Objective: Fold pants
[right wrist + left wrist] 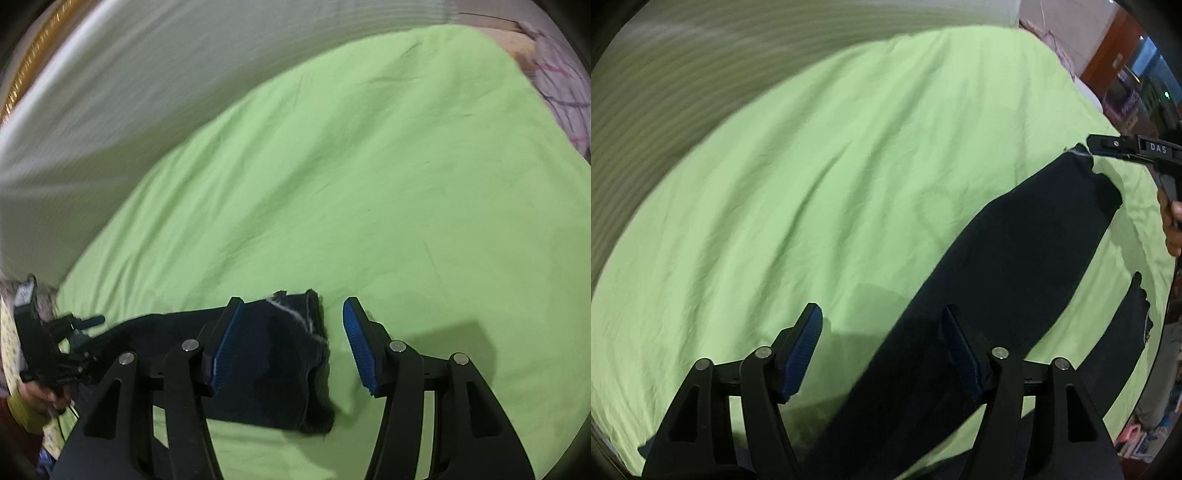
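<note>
Dark navy pants (1015,266) lie stretched across a green bedsheet (812,184), running from the bottom centre up to the right. My left gripper (886,350) stands open above them; its right finger (964,354) is over the cloth and its left finger (809,350) is over bare sheet. In the right wrist view, the frayed end of the pants (280,350) lies on the sheet between the fingers of my open right gripper (291,345), and the pads do not press on it. Another dark piece (1134,332) shows at the right edge.
A pale striped surface (147,92) borders the far side of the sheet. A patterned cloth (561,92) lies at its far right corner. Each view shows the other gripper (1108,146) (55,332) with a hand (37,395) on it. Furniture (1108,48) stands beyond the bed.
</note>
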The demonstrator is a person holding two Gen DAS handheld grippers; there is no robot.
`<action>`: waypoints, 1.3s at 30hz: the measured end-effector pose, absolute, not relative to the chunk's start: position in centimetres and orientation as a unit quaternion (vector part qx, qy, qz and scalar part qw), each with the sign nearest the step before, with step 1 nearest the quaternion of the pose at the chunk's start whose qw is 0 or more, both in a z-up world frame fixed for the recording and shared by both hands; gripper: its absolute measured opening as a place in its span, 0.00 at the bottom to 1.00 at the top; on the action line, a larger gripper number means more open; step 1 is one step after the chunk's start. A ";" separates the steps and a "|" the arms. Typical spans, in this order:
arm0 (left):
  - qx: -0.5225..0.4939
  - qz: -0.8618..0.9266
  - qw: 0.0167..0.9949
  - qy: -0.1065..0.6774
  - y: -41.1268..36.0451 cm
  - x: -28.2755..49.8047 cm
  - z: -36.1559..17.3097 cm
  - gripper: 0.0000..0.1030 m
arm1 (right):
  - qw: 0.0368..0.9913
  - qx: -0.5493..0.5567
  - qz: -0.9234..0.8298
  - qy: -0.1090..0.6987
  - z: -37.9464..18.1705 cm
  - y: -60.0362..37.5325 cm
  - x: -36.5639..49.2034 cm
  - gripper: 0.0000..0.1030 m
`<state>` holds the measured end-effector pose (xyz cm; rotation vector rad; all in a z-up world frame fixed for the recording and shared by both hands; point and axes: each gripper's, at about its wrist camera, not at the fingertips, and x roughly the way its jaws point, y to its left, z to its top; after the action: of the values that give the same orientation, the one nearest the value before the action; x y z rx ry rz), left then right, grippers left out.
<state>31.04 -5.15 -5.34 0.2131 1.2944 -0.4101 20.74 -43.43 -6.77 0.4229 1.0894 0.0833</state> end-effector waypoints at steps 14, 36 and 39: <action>0.039 -0.272 0.750 0.601 -4.6 27.4 -3.8 0.08 | 0.858 0.151 0.122 0.475 -5.7 -43.6 20.1 0.08; -0.009 -0.291 0.781 0.553 -4.4 9.8 -2.4 0.07 | 0.845 0.146 0.160 0.488 -7.6 -44.4 1.1 0.07; -0.012 -0.293 0.780 0.552 -4.4 8.9 -2.3 0.07 | 0.852 0.145 0.151 0.479 -7.0 -43.5 0.3 0.06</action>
<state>8.94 -4.40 -2.26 -0.0252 1.1925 -0.6337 0.32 -43.46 -7.00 0.3057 1.0085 0.3174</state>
